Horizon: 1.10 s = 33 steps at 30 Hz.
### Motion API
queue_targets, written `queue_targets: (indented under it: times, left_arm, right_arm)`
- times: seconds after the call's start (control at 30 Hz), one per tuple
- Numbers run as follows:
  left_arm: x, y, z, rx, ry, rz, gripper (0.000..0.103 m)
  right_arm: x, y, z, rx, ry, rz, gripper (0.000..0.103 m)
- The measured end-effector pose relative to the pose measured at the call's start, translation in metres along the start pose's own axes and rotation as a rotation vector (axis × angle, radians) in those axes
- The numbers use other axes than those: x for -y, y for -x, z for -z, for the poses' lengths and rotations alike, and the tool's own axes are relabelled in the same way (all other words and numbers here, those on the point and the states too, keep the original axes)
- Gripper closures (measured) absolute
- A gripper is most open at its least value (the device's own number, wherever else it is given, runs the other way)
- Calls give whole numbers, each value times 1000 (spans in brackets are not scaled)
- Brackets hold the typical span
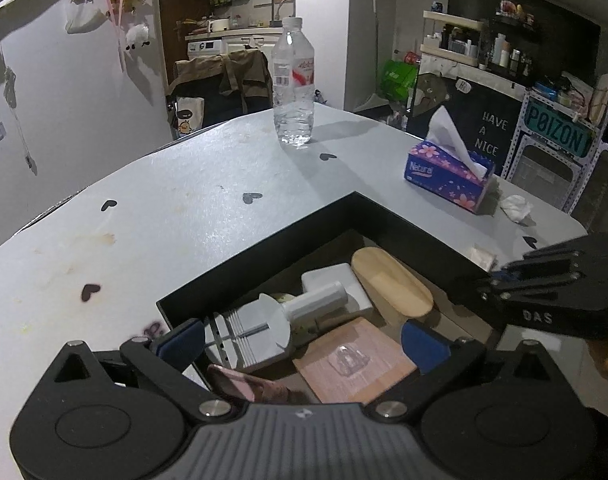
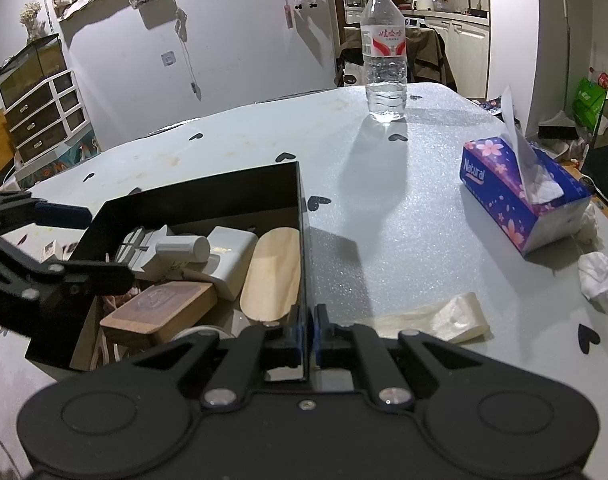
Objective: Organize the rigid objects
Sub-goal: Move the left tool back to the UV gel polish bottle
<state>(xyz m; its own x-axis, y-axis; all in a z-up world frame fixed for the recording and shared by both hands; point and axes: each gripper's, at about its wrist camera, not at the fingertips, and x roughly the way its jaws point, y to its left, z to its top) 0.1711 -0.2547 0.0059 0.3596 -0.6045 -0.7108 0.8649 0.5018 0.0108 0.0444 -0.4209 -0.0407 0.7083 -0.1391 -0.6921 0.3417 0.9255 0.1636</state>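
Left wrist view. The left tongs [image 1: 304, 340] stand spread wide over the black box [image 1: 263, 256], nothing between their blue pads [image 1: 422, 344]. No earlier picture is given for comparison. The box sits on the pale desk [image 1: 183, 216], which is printed with small dark hearts. Inside the box lie one white ribbed tool with a cylindrical handle [image 1: 279, 320], one white block [image 1: 340, 280], one oval wooden piece [image 1: 392, 280], one flat wooden board [image 1: 356, 360] bearing a clear plastic piece, and one pink item [image 1: 243, 384], shown only here at the near edge. Beyond the box stand one water bottle [image 1: 293, 84] and one tissue box [image 1: 448, 172]; one crumpled tissue [image 1: 516, 208] lies just beside the tissue box. The right tongs [image 1: 500, 276] enter from the right, at the box's far wall. A shelf with a green plate [image 1: 556, 132] shows only in this view.

Right wrist view. The right tongs [image 2: 306, 332] are clenched on the right-hand wall of the black box [image 2: 299, 240], a pad pressed on each face. The left tongs [image 2: 63, 240] reach in from the left with one blue pad visible. The same four pale and wooden things show inside. Shown only here: one flattened cream-coloured strip [image 2: 444, 320] on the desk [image 2: 384, 220], a second crumpled tissue [image 2: 596, 276], and a chest of drawers [image 2: 43, 116] by the wall.
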Motion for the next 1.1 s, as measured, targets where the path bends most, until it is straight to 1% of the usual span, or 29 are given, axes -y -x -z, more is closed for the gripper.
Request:
queue_targets:
  times: [0.1, 0.27, 0.57, 0.67, 0.87, 0.97, 1.03, 1.1]
  left_arm:
    - [1, 8, 4, 3, -13, -7, 0]
    - [-4, 24, 15, 15, -29, -44, 0]
    - [-36, 55, 39, 23, 40, -129, 0]
    - [-48, 61, 51, 50, 57, -162, 0]
    - [-71, 64, 68, 54, 50, -250, 0]
    - [-85, 60, 77, 35, 35, -301, 0]
    - [-95, 56, 83, 22, 34, -315, 0]
    - [-106, 51, 88, 12, 35, -308, 0]
  right_arm:
    - [0, 0, 0, 0, -1, 0, 97]
    - [0, -1, 0, 0, 1, 1, 97]
    - [2, -1, 0, -3, 5, 4, 97]
    - [2, -1, 0, -3, 6, 5, 97]
    - [2, -1, 0, -4, 5, 5, 97]
    - [1, -1, 0, -4, 5, 6, 97]
    - [1, -1, 0, -4, 4, 5, 97]
    - [1, -1, 0, -5, 3, 5, 97]
